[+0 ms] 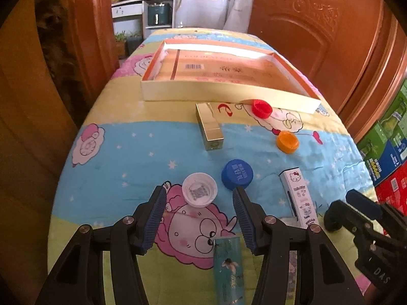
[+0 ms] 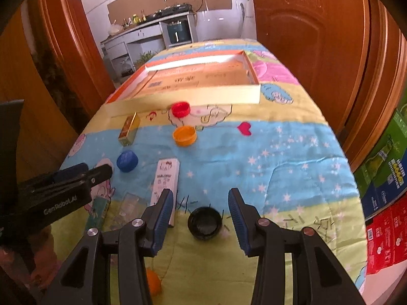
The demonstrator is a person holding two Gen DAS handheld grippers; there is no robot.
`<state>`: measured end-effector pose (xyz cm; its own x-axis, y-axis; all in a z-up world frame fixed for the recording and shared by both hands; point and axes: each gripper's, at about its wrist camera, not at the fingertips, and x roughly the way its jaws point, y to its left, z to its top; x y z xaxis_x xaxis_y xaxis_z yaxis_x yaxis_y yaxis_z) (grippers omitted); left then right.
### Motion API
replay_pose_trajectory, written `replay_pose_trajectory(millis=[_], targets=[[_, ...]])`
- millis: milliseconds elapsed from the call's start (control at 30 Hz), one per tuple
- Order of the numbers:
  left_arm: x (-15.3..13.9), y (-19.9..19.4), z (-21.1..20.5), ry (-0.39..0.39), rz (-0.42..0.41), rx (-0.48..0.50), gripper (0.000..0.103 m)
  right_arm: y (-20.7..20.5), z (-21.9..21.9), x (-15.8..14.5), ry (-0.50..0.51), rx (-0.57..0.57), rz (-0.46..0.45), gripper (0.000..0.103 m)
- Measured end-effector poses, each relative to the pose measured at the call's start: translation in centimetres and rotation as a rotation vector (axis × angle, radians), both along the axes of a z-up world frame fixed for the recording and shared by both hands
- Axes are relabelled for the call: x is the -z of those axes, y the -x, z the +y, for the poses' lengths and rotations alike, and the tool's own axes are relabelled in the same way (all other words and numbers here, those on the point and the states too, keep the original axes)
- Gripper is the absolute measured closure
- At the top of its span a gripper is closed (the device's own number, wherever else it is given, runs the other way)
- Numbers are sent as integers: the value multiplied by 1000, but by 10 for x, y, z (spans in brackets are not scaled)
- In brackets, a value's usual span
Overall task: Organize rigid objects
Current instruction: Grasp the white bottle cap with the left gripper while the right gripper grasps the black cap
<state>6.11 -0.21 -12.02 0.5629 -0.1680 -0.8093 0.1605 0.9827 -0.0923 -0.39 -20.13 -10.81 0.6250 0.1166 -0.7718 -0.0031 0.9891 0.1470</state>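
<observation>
My left gripper is open; a white cap lies just ahead between its fingertips. A blue cap, orange cap, red cap and gold box lie beyond, before the shallow orange-rimmed box. A white Hello Kitty box lies right, a teal tube below. My right gripper is open with a black cap between its fingers. The right wrist view also shows the blue cap, orange cap, red cap, gold box, Hello Kitty box and shallow box.
The table has a cartoon-print quilt. A wooden door stands right, stacked cartons by the right edge. A small orange object lies at the near edge. A clear plastic piece lies by the Hello Kitty box.
</observation>
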Motion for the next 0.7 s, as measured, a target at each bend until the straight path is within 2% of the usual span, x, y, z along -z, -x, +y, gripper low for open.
replay_pose_trajectory(millis=[233, 400, 500, 567, 633, 700], targets=[[10, -7, 3, -5, 18, 2, 56, 0, -1, 9, 5, 1, 27, 58], [12, -4, -5, -55, -18, 47, 64, 0, -2, 13, 28, -2, 45, 58], [13, -2, -9, -70, -34, 82, 73, 1, -1, 17, 38, -15, 56, 58], [13, -2, -11, -79, -42, 89, 73, 3, 1, 17, 62, -20, 49, 58], [13, -2, -11, -81, -46, 93, 73, 3, 2, 18, 86, -22, 47, 60], [13, -2, -11, -78, -48, 93, 73, 3, 3, 19, 113, -22, 43, 70]])
